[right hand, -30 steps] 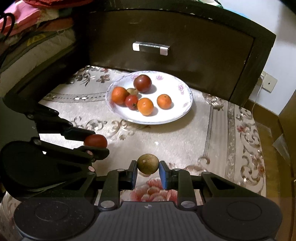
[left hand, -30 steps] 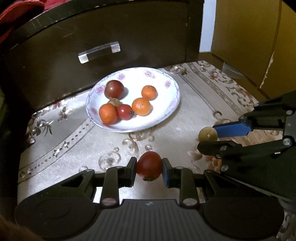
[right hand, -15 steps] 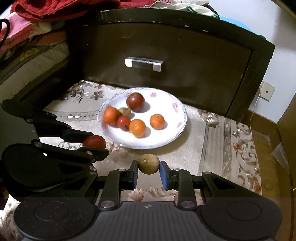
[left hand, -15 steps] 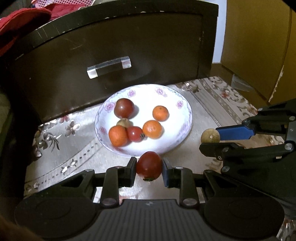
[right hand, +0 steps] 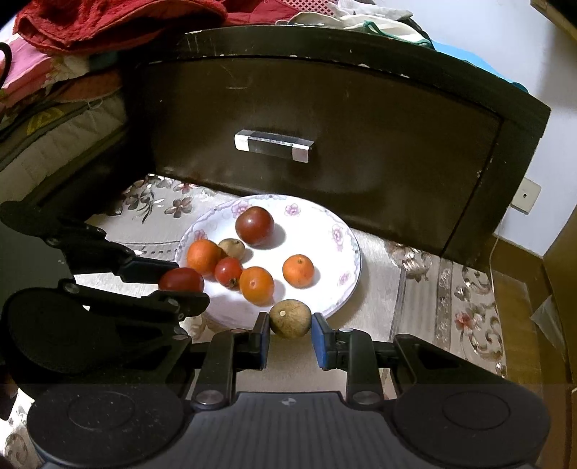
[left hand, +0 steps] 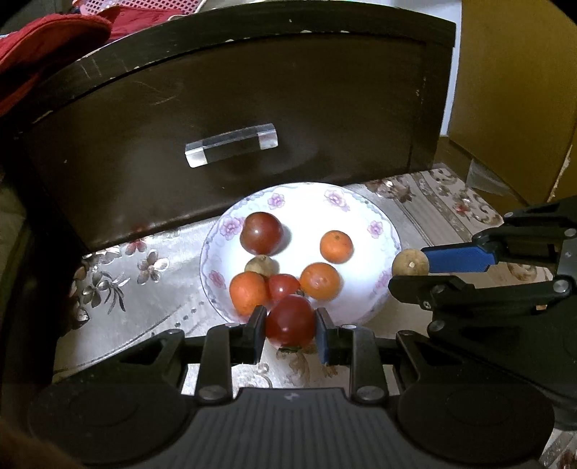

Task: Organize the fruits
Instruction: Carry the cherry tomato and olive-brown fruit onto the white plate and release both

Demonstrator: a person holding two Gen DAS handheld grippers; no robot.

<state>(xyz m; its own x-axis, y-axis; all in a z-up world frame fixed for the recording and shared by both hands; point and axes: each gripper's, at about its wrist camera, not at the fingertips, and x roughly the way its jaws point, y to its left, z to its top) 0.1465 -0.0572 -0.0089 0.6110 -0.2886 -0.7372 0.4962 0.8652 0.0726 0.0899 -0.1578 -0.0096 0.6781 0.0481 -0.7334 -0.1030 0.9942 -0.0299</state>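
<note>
A white flowered plate [left hand: 375,223] [right hand: 342,231] sits on the patterned cloth and holds several fruits: oranges, a small tomato, a dark plum [left hand: 261,232] and a brown fruit. My left gripper [left hand: 290,326] is shut on a red tomato [left hand: 290,321] at the plate's near rim; it shows in the right wrist view [right hand: 180,280] too. My right gripper [right hand: 290,333] is shut on a brown round fruit [right hand: 290,318] at the plate's near right rim, also seen in the left wrist view [left hand: 410,262].
A dark wooden drawer front [left hand: 252,108] with a clear handle [left hand: 230,144] stands right behind the plate. Red cloths [right hand: 108,21] lie on top of it. A yellow-brown cabinet [left hand: 515,90] stands at the right. Patterned cloth [left hand: 144,299] surrounds the plate.
Both grippers have moved forward toward the plate, each still holding its fruit. The plate now lies just beyond the fingertips.
</note>
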